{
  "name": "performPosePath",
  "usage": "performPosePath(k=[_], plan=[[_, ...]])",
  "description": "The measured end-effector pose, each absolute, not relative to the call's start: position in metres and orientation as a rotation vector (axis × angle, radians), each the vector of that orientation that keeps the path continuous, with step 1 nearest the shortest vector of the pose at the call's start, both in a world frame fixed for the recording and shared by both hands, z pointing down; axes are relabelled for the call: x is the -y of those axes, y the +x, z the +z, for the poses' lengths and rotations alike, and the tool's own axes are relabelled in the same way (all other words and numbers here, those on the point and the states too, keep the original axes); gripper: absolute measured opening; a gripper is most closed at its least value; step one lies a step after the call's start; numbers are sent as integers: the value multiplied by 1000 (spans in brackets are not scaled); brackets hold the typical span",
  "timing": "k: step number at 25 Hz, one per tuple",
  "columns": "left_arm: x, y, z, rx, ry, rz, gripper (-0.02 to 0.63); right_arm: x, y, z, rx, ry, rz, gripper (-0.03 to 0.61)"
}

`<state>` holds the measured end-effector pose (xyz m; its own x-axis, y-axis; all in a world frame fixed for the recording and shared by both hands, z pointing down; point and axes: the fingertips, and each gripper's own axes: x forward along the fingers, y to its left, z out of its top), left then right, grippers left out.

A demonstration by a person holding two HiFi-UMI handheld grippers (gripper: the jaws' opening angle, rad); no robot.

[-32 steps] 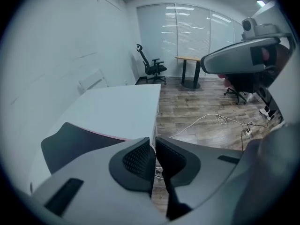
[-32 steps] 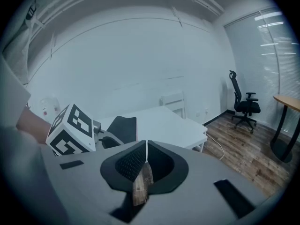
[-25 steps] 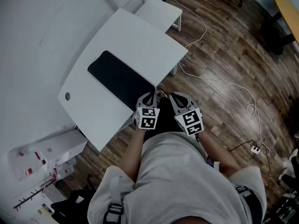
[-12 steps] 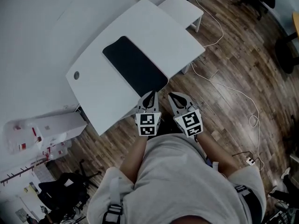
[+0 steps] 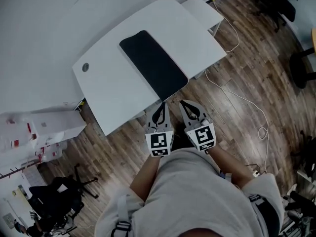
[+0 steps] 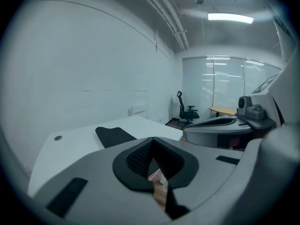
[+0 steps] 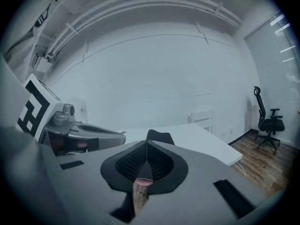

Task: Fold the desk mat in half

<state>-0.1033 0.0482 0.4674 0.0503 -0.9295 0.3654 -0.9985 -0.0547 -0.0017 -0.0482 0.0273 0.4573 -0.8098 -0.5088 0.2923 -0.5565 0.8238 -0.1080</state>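
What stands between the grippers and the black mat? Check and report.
Nothing visible does. The mat lies flat and bare on the white desk. Its near end is at the desk's edge, just ahead of the left gripper and right gripper, both shut and empty.

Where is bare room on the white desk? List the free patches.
Widest patch: desk between the black mat and the grommet hole corner. Second: the strip between the mat's other long side and the desk edge by the small side table. Tight only at the near edge, where the mat's end almost reaches it.
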Motion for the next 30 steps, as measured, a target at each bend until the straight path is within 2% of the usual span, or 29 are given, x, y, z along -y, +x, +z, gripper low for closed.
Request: performPosePath(k=[10, 30], plan=[[-112, -120, 424, 2065, 2067, 284, 12, -79, -56, 411, 2754, 856, 112, 40], [-95, -91, 404, 2150, 2023, 231, 12, -64, -44, 388, 2811, 713, 16, 40]])
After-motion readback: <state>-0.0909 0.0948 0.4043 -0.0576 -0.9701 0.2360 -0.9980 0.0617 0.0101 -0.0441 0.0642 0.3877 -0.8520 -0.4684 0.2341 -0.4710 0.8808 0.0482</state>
